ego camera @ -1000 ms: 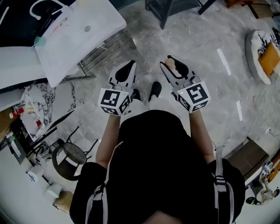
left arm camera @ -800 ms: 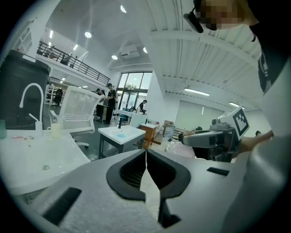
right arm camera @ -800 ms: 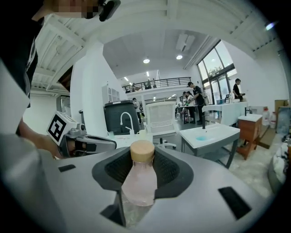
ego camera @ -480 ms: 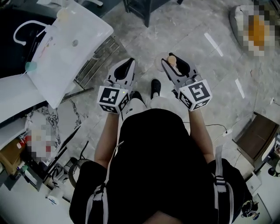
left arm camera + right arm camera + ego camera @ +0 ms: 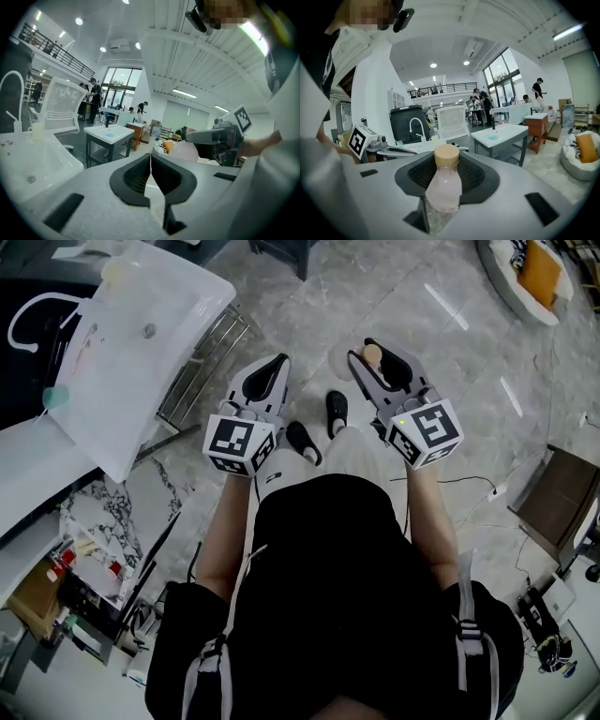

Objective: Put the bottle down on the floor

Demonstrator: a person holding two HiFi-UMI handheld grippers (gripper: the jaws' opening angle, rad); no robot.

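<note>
One pale pink bottle [image 5: 443, 185] (tan cap [image 5: 446, 155])

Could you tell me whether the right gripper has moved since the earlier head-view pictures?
Yes, slightly: the right gripper, shut on the bottle, has swung rightward, away from the corner of the white sink.
</note>
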